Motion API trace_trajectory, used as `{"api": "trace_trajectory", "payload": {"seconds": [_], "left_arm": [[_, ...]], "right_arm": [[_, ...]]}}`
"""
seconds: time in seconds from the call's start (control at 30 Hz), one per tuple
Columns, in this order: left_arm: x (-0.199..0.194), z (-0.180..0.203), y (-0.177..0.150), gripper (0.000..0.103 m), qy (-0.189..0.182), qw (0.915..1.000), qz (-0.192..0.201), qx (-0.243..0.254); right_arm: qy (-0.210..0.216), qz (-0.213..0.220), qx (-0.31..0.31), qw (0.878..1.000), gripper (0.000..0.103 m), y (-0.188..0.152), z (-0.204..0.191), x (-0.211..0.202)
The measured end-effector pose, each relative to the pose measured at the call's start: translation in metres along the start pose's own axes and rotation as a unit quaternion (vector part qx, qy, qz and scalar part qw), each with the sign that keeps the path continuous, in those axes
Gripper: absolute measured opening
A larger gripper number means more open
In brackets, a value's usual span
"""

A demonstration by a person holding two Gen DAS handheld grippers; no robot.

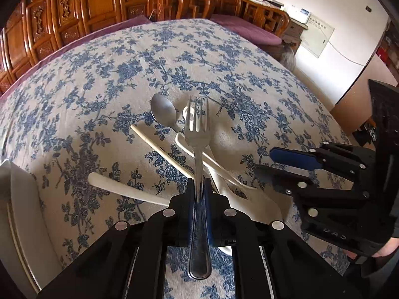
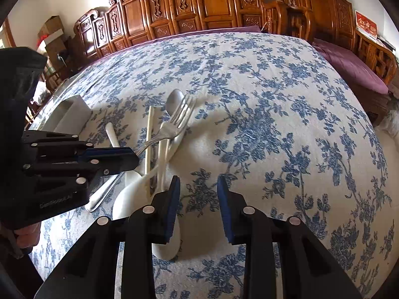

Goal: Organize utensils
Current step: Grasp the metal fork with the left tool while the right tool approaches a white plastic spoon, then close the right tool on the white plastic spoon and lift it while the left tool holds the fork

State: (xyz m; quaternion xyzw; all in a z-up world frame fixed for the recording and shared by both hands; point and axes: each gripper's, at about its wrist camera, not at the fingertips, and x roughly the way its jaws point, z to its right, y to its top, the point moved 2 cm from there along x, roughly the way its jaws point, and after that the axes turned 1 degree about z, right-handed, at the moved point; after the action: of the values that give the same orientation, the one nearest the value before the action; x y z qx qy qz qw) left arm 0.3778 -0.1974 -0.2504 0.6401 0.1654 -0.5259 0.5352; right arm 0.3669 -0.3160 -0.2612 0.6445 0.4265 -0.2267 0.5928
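A metal fork [image 1: 197, 134] stands tines-up over the pile, and my left gripper [image 1: 198, 184] is shut on its handle. From the right wrist view the same fork [image 2: 174, 122] slants out of the left gripper [image 2: 134, 158]. Under it on the floral tablecloth lie a metal spoon [image 1: 163, 111], a white chopstick [image 1: 159, 147] and white ceramic spoons [image 1: 124, 189]. My right gripper [image 2: 198, 186] hovers open just right of a white spoon [image 2: 129, 191], with nothing between its fingers. It enters the left wrist view from the right [image 1: 265, 162].
A white open container [image 2: 72, 114] stands at the table's left edge, near the pile. Carved wooden panels and chairs [image 2: 214, 5] line the far side, with a purple-cushioned bench [image 2: 349, 69] at the right. The tablecloth [image 2: 274, 124] spreads wide to the right.
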Motion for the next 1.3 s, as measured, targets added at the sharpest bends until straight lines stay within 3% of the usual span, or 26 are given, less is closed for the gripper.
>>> {"api": "trace_trajectory", "payload": {"seconds": [0.33, 0.73, 0.87, 0.97, 1.17, 1.3], "left_arm": [[-0.048, -0.015, -0.013, 0.007, 0.001, 0.9989, 0.047, -0.009], [-0.09, -0.04, -0.047, 0.007, 0.011, 0.9967, 0.072, -0.035], [-0.097, -0.049, -0.052, 0.007, 0.019, 0.996, 0.075, -0.044], [-0.105, -0.054, -0.054, 0.007, 0.025, 0.9952, 0.082, -0.047], [-0.121, -0.066, -0.059, 0.007, 0.039, 0.9935, 0.091, -0.056], [-0.134, -0.077, -0.064, 0.007, 0.054, 0.9921, 0.095, -0.062]], "right_arm": [[0.029, -0.004, -0.011, 1.0, 0.033, 0.009, -0.019, 0.011], [-0.001, -0.031, -0.039, 0.999, 0.033, 0.006, -0.034, 0.025], [-0.018, -0.035, -0.046, 0.998, 0.016, 0.006, -0.035, 0.025], [-0.021, -0.038, -0.052, 0.998, 0.01, 0.005, -0.037, 0.025], [-0.029, -0.024, -0.051, 0.998, 0.008, 0.009, -0.039, 0.015], [-0.02, 0.006, -0.049, 0.999, 0.008, 0.017, -0.046, -0.007]]}}
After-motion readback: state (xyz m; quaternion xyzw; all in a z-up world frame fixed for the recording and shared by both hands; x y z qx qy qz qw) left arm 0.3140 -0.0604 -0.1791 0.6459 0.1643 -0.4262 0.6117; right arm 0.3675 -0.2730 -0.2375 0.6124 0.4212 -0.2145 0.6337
